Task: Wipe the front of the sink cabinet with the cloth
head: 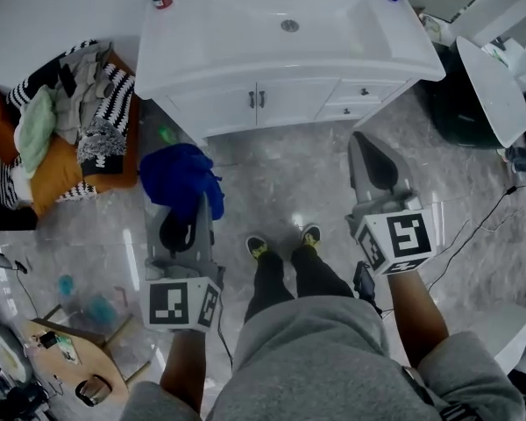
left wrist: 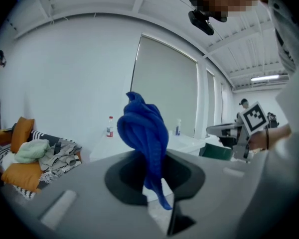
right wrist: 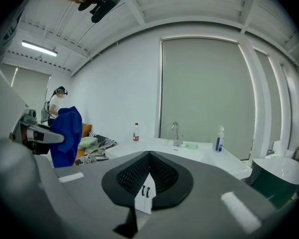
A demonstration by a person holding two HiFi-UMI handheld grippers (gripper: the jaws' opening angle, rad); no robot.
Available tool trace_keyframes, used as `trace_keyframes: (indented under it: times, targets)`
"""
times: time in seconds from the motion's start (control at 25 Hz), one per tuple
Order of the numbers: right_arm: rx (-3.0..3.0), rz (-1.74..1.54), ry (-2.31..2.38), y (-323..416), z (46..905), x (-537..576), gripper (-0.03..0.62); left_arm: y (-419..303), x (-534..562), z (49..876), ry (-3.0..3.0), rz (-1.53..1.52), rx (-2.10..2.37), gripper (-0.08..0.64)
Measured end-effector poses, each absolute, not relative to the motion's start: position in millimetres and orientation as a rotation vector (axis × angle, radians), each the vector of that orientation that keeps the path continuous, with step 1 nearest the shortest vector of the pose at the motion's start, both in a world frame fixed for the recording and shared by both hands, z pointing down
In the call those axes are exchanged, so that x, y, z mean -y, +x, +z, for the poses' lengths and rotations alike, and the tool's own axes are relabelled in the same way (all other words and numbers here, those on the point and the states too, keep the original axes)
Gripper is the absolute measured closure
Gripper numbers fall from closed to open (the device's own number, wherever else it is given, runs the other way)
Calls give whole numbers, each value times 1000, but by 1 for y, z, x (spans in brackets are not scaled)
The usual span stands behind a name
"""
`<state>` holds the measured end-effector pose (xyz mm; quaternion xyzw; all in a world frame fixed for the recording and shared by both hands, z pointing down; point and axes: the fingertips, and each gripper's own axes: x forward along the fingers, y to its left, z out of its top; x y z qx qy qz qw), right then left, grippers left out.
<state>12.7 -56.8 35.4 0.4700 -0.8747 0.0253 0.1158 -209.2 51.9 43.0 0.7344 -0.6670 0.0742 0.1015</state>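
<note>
Zero contact between cloth and cabinet shows in any view, so I judge the wiping not yet begun; the whole front is left to do.

1. Left tool: its jaws are clamped on the cloth. The cloth is deep blue, soft and thick-piled. It is bunched into twisted folds that stand above the jaws, with one tail hanging down between them.
2. Right tool: its jaws are closed tip to tip with nothing between them. The inner pads are dark and ribbed, and the outer shell is smooth grey plastic.
3. Cloth position: in the head view it is held in the air over the floor, in front of the cabinet's left corner and clear of it.
4. Cabinet: the front is flat, white and smooth, probably a painted or laminated panel. It has two doors, each with a short dark vertical handle at the centre seam. Drawers with small knobs sit to the right. I can make out no dirt or streaks on it.
5. Sink: a white, glossy one-piece top with a rectangular basin and rounded corners. It overhangs the cabinet front.
6. Floor: grey, marbled and polished, with light glare.

Remaining, by my estimate: bring the cloth flat against the doors, then the drawers.
</note>
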Motion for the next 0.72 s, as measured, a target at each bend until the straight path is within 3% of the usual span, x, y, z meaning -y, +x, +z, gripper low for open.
trace_keyframes:
  times: [0.24,0.72]
  targets:
    - [2612,113,1351,10,56,85,600,-211,-30,76,2130,307,2010,494]
    - [2806,365,1130,-16,200,131,600,-224,36,198,1980,319,2131,494]
